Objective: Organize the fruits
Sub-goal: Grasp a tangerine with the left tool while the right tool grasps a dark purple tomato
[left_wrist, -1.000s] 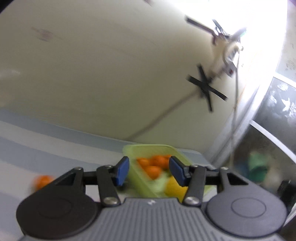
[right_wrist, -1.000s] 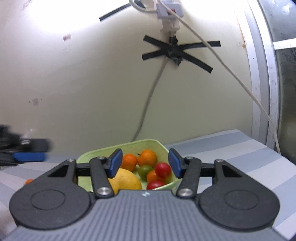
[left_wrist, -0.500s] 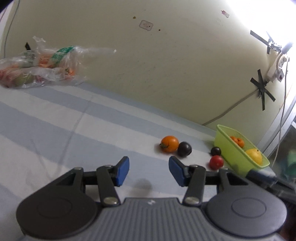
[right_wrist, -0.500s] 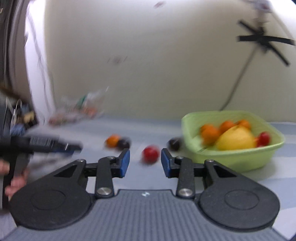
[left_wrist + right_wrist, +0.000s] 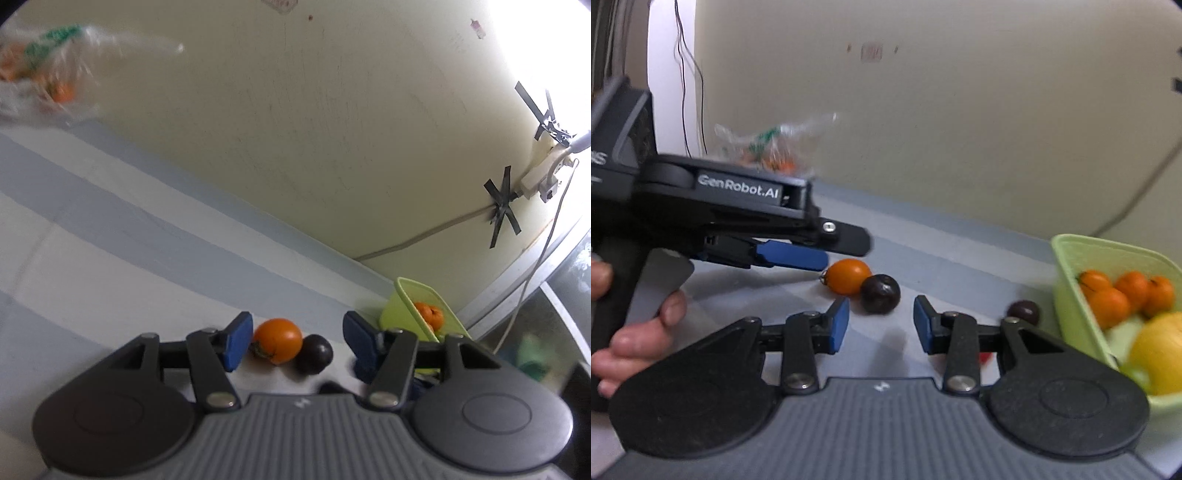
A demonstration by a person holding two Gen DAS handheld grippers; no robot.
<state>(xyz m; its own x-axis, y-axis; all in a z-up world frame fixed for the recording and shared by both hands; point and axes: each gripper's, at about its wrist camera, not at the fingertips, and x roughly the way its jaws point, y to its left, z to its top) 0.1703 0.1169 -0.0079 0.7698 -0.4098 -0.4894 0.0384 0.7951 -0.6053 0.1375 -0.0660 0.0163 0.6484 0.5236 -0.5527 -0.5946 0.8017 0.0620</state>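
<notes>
mostly done by the look of it: green basket (image 5: 1071,258) already holds several small oranges (image 5: 1123,295) and a yellow fruit (image 5: 1160,354). still loose on the striped cloth (image 5: 110,258): an orange fruit (image 5: 277,339) touching a dark one (image 5: 314,353), plus another dark fruit (image 5: 1024,311) just beside the basket. left gripper (image 5: 295,341) and right gripper (image 5: 880,325) both spread wide, holding nothing, both lined up on the touching pair.

Black tool (image 5: 880,325), blue pads (image 5: 839,325), GenRobot.AI marking.
</notes>
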